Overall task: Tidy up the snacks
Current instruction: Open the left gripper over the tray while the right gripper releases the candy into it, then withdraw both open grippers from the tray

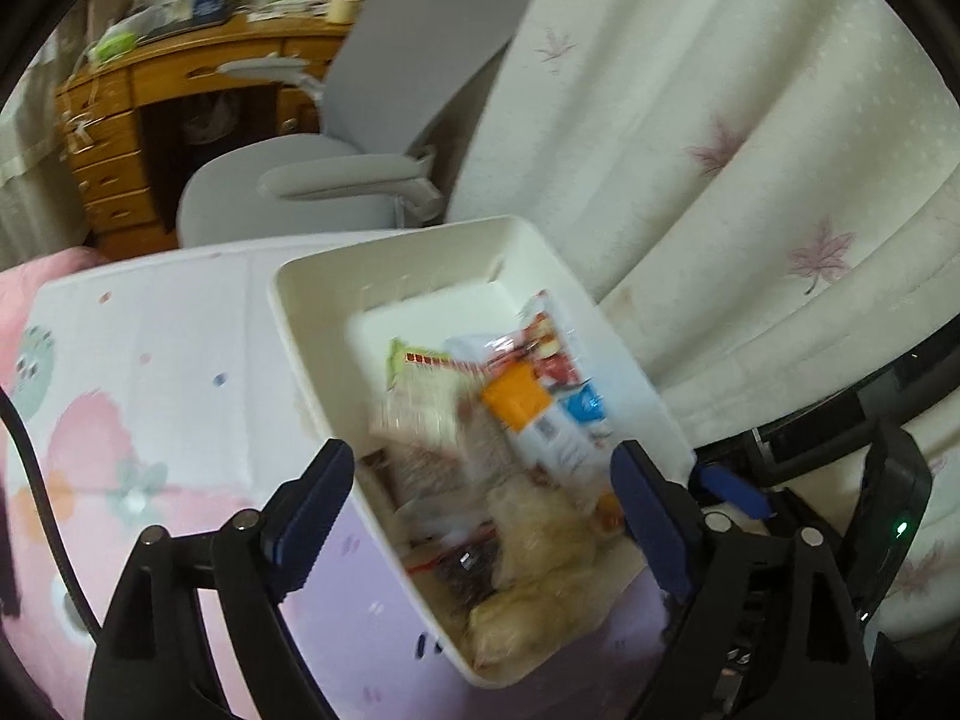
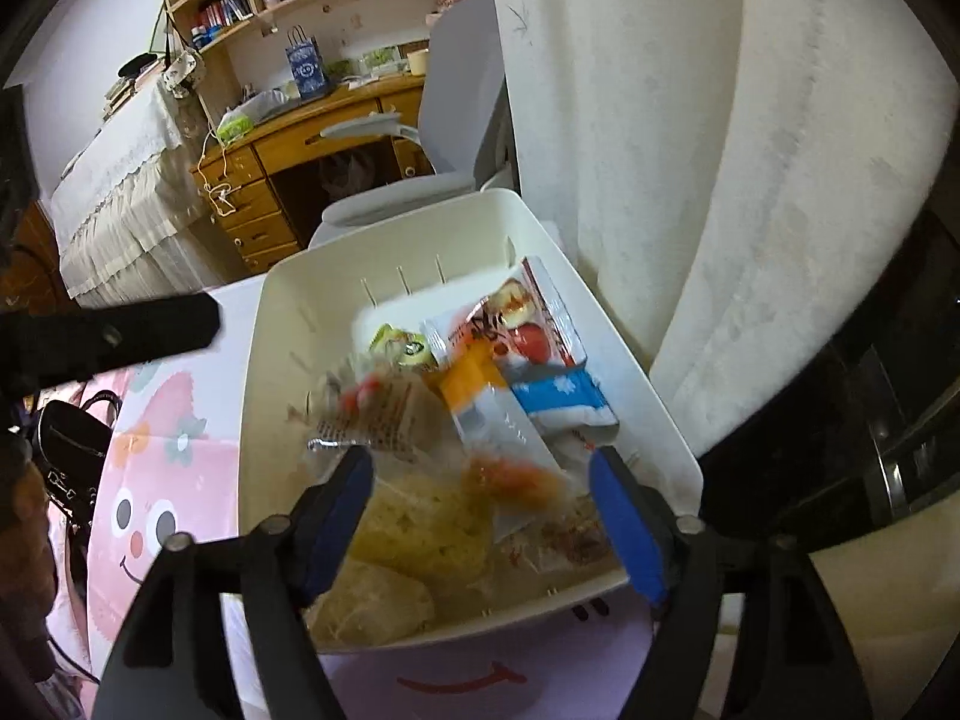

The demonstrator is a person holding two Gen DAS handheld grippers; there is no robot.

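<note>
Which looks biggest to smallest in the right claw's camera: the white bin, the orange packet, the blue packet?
1. white bin, by far the largest.
2. blue packet and orange packet look about alike; both are partly covered, so unranked.

White rectangular plastic bin (image 1: 312, 324), open-topped, resting on a pink and lilac cartoon-print surface (image 1: 150, 360) beside a pale curtain. Its inner walls carry short vertical ribs. The far end of its floor is bare; the near end holds a loose heap of wrapped snacks. Uppermost at the far side lies a red-and-white packet (image 2: 528, 324), with a green-and-yellow packet (image 2: 402, 348) beside it. An orange-and-white packet (image 2: 480, 396) lies lengthwise at centre, a blue-and-white packet (image 2: 564, 399) alongside it. Clear-wrapped pale yellow buns (image 2: 420, 516) fill the near end, partly blurred.
</note>
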